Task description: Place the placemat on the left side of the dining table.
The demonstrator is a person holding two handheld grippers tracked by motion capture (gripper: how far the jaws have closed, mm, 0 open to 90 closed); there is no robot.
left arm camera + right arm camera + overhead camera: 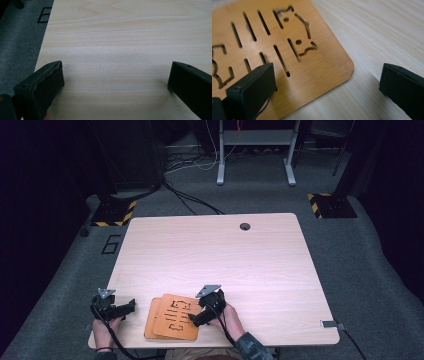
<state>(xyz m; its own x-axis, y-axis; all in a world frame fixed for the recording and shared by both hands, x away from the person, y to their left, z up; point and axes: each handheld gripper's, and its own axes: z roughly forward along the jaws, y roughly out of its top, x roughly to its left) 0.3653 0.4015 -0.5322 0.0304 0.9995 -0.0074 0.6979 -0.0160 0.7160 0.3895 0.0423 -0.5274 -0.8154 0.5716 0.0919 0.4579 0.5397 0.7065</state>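
The flat orange-brown wooden board (287, 50), rounded-cornered with slots and cut-out shapes, lay beneath released right tongs (327, 82); left tongs (116, 80) released too.

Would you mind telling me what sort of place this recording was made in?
Probably a lab or recording workspace rather than a home: a light wooden table stands on grey carpet, cables trail across the floor, and hazard-striped stand bases flank it. On the table lie slotted wooden boards, with the right gripper beside them.

I'm seeing my orange-brown bamboo board (287, 50), showing slotted cut-out patterns, lying on the pale wood-grain table (387, 30); my jaws are looking black.
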